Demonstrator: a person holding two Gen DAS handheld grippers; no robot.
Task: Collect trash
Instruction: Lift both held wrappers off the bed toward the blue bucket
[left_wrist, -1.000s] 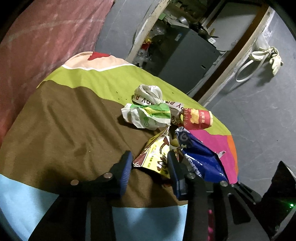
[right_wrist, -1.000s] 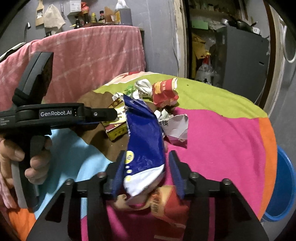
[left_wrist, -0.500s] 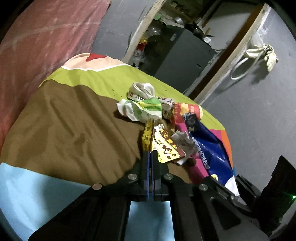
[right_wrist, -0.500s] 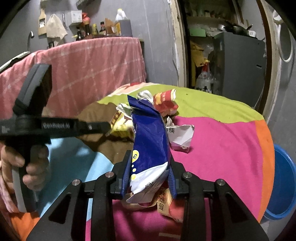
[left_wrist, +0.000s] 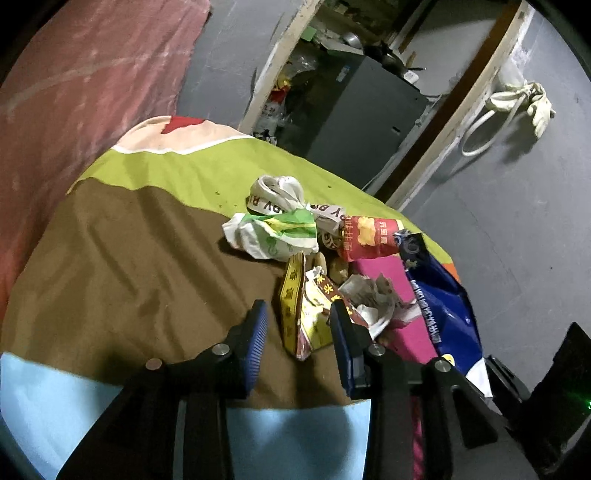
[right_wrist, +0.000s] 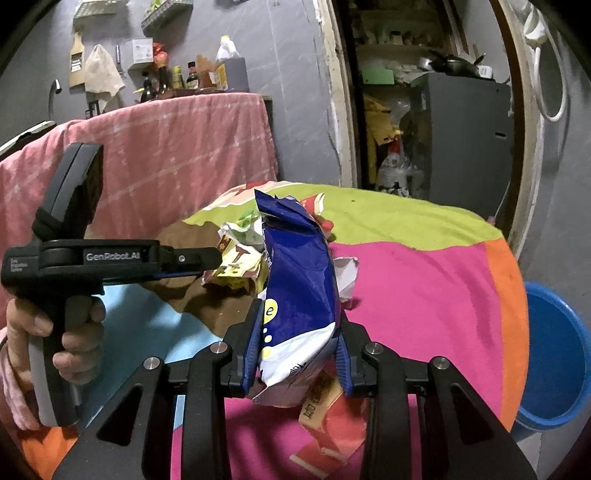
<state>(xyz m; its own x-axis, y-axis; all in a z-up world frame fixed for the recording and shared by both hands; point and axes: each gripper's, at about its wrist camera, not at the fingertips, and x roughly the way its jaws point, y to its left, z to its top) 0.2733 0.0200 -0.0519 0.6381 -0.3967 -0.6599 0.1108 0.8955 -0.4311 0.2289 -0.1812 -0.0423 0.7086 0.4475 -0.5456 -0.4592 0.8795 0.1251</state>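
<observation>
On the round table under a patchwork cloth (left_wrist: 140, 266) of brown, lime, pink and pale blue, loose packaging lies clustered toward the far middle.

Right gripper (right_wrist: 297, 354): blue pads clamped on both sides of a glossy blue-and-white snack bag (right_wrist: 299, 280), which stands upright between them, lifted clear of the cloth. A crumpled red-and-yellow wrapper (right_wrist: 325, 410) lies just under the bag's lower end.

Left gripper (left_wrist: 299, 339): jaws opening, spread around a flattened yellow-and-maroon printed carton (left_wrist: 303, 314). The right pad sits against or just beside the carton's edge; the left pad stands apart from it. Not gripped. A hand (right_wrist: 70, 332) grips this tool's handle in the right wrist view.

Left on the table: white-and-green crumpled plastic bag (left_wrist: 273, 236), knotted white lettered bag (left_wrist: 280, 195), red crisp packet (left_wrist: 369, 236), crumpled white paper scrap (left_wrist: 369, 295).

Blue plastic basin (right_wrist: 554, 354) sits low beside the table at the right edge, likely the drop point; its inside is not visible, so what it holds cannot be told.

Judgement: early. One bag in hand, none seen binned, at least five pieces yet to lift. The carton needs a fresh, firmer closure.
</observation>
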